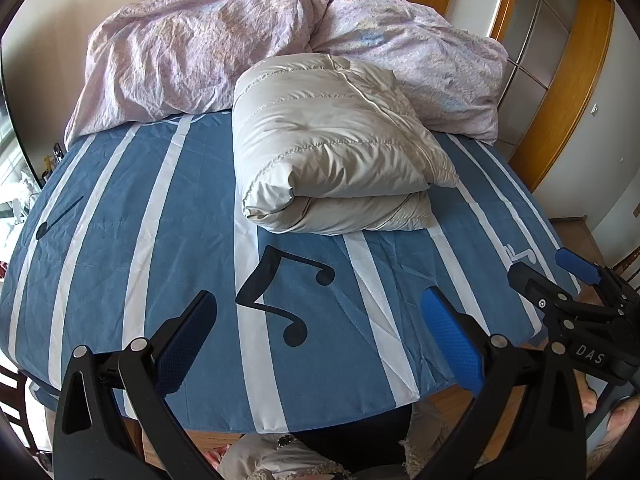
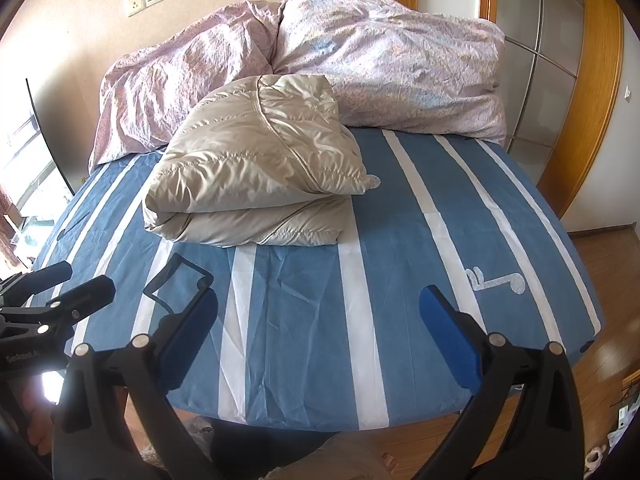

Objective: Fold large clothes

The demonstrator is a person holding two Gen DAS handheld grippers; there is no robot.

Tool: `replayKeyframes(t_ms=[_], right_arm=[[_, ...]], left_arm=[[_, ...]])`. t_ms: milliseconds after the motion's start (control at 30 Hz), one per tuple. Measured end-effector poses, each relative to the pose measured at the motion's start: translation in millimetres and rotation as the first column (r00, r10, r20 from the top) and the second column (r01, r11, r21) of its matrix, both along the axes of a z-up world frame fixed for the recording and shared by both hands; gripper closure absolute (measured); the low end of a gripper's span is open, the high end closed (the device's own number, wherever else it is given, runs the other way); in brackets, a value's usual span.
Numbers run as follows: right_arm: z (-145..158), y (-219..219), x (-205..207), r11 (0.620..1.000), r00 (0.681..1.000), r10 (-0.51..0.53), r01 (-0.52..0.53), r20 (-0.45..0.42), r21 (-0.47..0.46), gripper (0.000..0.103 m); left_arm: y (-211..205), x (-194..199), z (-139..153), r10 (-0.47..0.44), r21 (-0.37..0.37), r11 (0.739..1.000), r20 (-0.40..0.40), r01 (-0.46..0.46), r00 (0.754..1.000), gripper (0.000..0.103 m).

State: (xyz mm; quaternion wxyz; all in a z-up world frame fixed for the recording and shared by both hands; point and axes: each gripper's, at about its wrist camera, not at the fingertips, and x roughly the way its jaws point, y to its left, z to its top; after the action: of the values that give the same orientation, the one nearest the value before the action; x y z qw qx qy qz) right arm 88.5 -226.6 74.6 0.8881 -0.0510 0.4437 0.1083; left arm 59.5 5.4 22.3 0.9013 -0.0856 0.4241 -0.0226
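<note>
Blue pads line both pairs of tongs, and each pair stands wide apart with nothing between its fingers: the left tongs [image 1: 318,332] and the right tongs [image 2: 318,332] hover side by side over the near edge of the bed [image 1: 120,240], probably drawn back because the folding looks finished. Ahead of them lies bare blue-and-white striped sheet printed with music notes. Farther on, ahead of the left tongs and ahead-left of the right, the padded beige jacket [image 1: 336,152] sits doubled into a thick, fairly square bundle, clear of any grip. Beyond it, against the wall, a crumpled pink duvet [image 2: 384,64] is heaped
</note>
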Motion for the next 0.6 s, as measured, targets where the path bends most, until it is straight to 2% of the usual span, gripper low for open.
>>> replayKeyframes(t_ms=[600], right_arm=[[0.1,-0.3,0.6,1.0,1.0,-0.002,0.002,-0.002,-0.001,0.002]], left_arm=[[-0.3,0.4,0.9,0.005,0.002,1.0,-0.001,-0.005,1.0,0.001]])
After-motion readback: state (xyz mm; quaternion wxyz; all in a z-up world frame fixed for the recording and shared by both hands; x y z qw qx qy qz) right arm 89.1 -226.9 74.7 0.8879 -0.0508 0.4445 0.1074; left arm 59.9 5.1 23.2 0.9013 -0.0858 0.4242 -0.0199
